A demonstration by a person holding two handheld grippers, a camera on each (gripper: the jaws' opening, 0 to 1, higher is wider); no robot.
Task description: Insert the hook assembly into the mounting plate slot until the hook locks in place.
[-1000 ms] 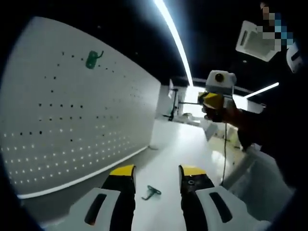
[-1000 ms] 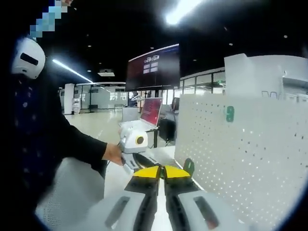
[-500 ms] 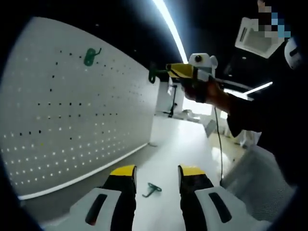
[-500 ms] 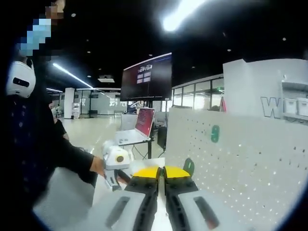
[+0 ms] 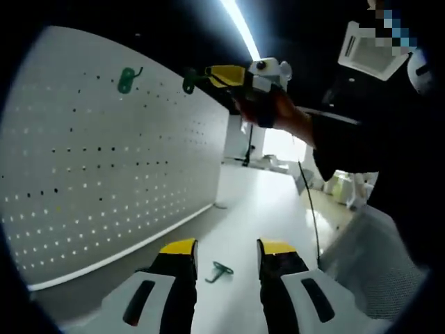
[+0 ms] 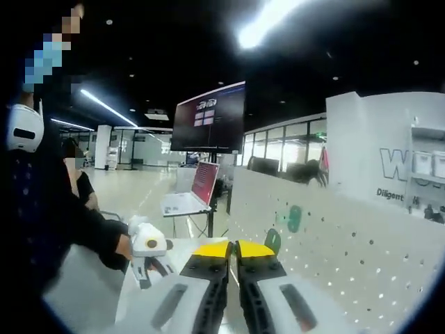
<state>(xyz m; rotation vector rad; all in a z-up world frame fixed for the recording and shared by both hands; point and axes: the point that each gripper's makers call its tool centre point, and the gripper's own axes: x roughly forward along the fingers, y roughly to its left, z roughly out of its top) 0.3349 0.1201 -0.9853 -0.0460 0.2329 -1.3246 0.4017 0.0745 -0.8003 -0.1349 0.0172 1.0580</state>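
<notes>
A: Where is the right gripper?
B: In the left gripper view it sits at the upper centre, held up by a hand with the sleeve running off to the right. Its yellow-tipped jaws are pressed together on a green hook, long axis pointing left toward the white pegboard.

A: And from its own camera?
B: In the right gripper view the jaws meet at bottom centre, the green hook sticking up just past the tips, near the pegboard on the right.

A: Anything already on the board?
B: A mounted green hook at upper left, near the held one but apart.

A: The left gripper?
B: Low, jaws spread, nothing between them. A loose green hook lies flat on the white table in the gap, long axis slanting lower left to upper right.
</notes>
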